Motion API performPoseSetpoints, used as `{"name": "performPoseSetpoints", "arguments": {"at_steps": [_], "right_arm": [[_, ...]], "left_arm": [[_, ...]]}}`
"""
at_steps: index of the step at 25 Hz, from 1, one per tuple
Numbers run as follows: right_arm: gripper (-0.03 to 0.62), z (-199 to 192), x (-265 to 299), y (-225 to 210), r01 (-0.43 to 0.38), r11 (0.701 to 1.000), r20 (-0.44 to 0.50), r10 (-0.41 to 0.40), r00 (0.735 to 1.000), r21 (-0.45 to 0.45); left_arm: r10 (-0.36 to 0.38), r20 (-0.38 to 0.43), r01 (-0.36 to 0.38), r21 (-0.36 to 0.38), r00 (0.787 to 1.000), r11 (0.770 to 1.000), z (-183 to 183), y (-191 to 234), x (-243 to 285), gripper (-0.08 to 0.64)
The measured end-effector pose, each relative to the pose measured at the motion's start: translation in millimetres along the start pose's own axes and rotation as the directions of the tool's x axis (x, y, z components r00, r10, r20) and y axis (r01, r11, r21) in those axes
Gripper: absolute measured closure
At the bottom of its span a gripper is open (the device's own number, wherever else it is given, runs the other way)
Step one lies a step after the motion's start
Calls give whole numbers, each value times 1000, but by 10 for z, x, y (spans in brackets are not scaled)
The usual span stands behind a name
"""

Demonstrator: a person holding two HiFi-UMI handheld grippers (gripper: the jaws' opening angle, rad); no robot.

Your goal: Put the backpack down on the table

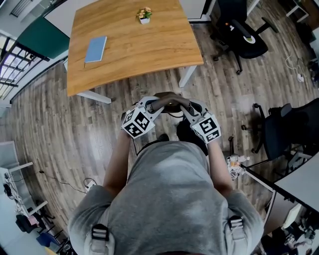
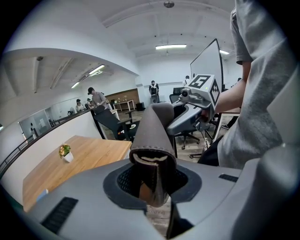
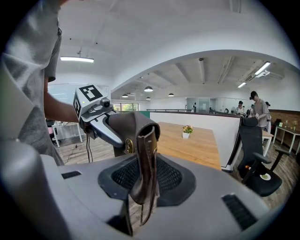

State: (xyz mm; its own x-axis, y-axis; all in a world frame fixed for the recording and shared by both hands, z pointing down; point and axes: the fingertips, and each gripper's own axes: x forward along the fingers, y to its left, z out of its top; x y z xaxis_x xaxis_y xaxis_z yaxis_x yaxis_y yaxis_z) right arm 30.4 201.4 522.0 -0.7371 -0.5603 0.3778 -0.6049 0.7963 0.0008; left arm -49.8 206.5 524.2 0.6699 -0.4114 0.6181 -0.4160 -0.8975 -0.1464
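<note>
A downward view from the person's head shows a grey-shirted person standing on a wood-plank floor (image 1: 60, 124), facing a wooden table (image 1: 149, 55) that lies just beyond the outstretched arms; the left gripper (image 1: 158, 103) and the right gripper (image 1: 183, 105) meet in front of the chest, each clamped on one end of the brown leather handle (image 1: 171, 99) of the backpack (image 1: 186, 133); in each gripper's own view the jaws are closed around the folded leather strap, with nothing else between them; the backpack's dark body hangs below the handle, close to the person's legs on the near side of the table, apparently clear of the floor and not over the tabletop; on the table a blue notebook (image 1: 95, 49) lies to the left and a small potted plant (image 1: 144, 15) stands at the far edge, leaving the near and right parts bare; black office chairs (image 1: 244, 35) stand to the far right; judging by this, the bag is picked up and held by both grippers, while bringing it over the tabletop, lowering it and letting go of the handle are not yet done.
</note>
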Motion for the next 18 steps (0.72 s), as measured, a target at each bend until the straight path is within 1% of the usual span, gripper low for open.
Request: {"name": "performPoseSetpoints", "arguments": {"at_steps": [7,10,15,18], "right_arm": [[488,106,129,-245,-24,1000,-3,24,1000,-15],[488,152,193,-366,-22,999,1,22,1000,-35],[488,233,274,-538,-29,999,-1,28,1000,-32],[488,206,289,-657,-28,999,-8,28,1000,-43]], "left_arm": [[19,-12,-19,-3,1000,1000,104,235,85,457],[29,-14,-29,-11,999,1000,151,346,127,457],[42,-19,-43,-23,999,999,216,518,227,457],[45,-20,-46,-30,999,998,258,568,298,457]]}}
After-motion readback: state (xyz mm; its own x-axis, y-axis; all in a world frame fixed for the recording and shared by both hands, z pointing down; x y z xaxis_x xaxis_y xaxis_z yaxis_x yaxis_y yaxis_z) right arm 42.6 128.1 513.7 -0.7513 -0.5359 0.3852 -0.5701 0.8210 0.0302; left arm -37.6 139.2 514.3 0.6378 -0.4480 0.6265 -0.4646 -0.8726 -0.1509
